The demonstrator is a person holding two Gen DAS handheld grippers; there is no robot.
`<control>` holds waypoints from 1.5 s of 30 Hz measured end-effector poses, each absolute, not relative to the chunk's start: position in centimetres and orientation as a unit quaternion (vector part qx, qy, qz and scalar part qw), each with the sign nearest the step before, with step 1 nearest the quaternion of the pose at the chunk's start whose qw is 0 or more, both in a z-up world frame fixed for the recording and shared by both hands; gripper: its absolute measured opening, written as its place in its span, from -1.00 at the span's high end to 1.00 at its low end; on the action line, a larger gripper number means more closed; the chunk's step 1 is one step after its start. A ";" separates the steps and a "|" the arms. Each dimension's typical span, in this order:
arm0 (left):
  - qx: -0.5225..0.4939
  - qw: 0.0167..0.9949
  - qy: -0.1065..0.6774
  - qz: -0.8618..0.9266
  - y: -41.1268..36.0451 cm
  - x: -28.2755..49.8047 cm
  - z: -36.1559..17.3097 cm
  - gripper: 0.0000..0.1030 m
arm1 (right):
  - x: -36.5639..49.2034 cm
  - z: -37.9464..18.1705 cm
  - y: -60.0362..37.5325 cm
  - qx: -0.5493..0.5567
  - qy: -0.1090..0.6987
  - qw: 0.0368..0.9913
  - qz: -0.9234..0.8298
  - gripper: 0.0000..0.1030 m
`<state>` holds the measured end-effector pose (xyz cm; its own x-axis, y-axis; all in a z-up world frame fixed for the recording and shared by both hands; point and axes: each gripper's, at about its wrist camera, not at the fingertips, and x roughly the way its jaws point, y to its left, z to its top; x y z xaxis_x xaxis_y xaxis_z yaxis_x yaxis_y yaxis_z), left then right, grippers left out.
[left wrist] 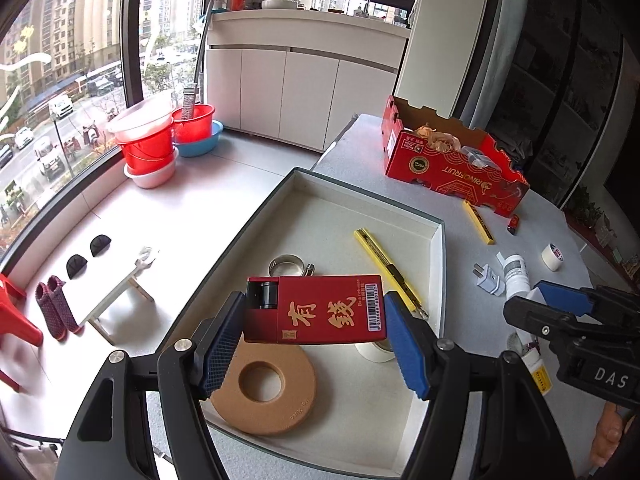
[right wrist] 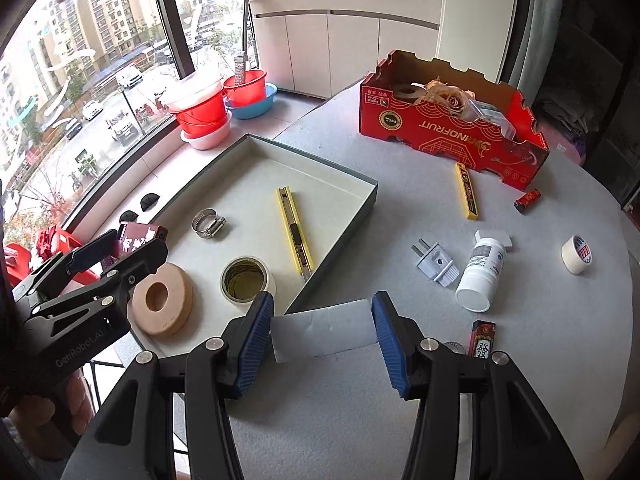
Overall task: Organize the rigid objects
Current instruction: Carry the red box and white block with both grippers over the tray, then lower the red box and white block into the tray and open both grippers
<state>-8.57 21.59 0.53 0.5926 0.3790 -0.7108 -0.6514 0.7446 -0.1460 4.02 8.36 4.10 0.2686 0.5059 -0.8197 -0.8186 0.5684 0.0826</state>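
My left gripper (left wrist: 316,324) is shut on a red box with gold characters (left wrist: 320,308) and holds it above the white tray (left wrist: 438,264). The tray holds a tan foam ring (left wrist: 276,404), a metal hose clamp (left wrist: 285,264), a yellow utility knife (left wrist: 384,264) and a tape roll (right wrist: 246,278). My right gripper (right wrist: 322,336) is shut on a white cylinder (right wrist: 324,332) just off the tray's near right corner. The left gripper (right wrist: 116,252) with the red box (right wrist: 138,240) shows at the left in the right wrist view.
On the grey table (right wrist: 400,200) lie a white plug (right wrist: 434,262), a white bottle (right wrist: 482,270), a masking tape roll (right wrist: 576,254), a yellow knife (right wrist: 466,190), a red battery (right wrist: 527,200) and a small red lighter (right wrist: 483,338). A red fruit carton (right wrist: 452,132) stands behind.
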 end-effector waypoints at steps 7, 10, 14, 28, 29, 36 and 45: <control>-0.183 0.859 0.359 0.314 22.5 -7.6 -0.8 -0.41 | 5.6 3.6 10.9 -0.155 0.448 0.764 0.438 -0.02; -0.184 0.856 0.365 0.317 22.9 -7.3 -1.3 -0.41 | 5.9 3.3 12.0 -0.148 0.449 0.760 0.445 -0.02; -0.183 0.852 0.373 0.320 23.3 -6.8 -1.9 -0.41 | 6.3 2.8 13.0 -0.134 0.452 0.757 0.452 -0.02; -0.186 0.843 0.386 0.326 24.7 -5.8 -3.0 -0.41 | 7.0 1.2 16.0 -0.132 0.458 0.751 0.457 -0.02; -0.186 0.843 0.386 0.325 24.7 -5.7 -3.0 -0.41 | 7.1 1.1 16.2 -0.132 0.461 0.750 0.456 -0.02; -0.182 0.842 0.393 0.320 24.7 -5.2 -3.5 -0.41 | 7.1 0.1 17.0 -0.136 0.472 0.744 0.452 -0.02; -0.192 0.837 0.398 0.325 25.1 -5.0 -4.2 -0.41 | 7.0 -0.7 17.9 -0.142 0.474 0.741 0.453 -0.02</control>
<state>-4.97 25.06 -4.16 0.4731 0.3908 -0.7896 -0.6958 0.7155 -0.0628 6.98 17.93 -0.67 0.1397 0.5372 -0.8318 -0.8066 0.5490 0.2191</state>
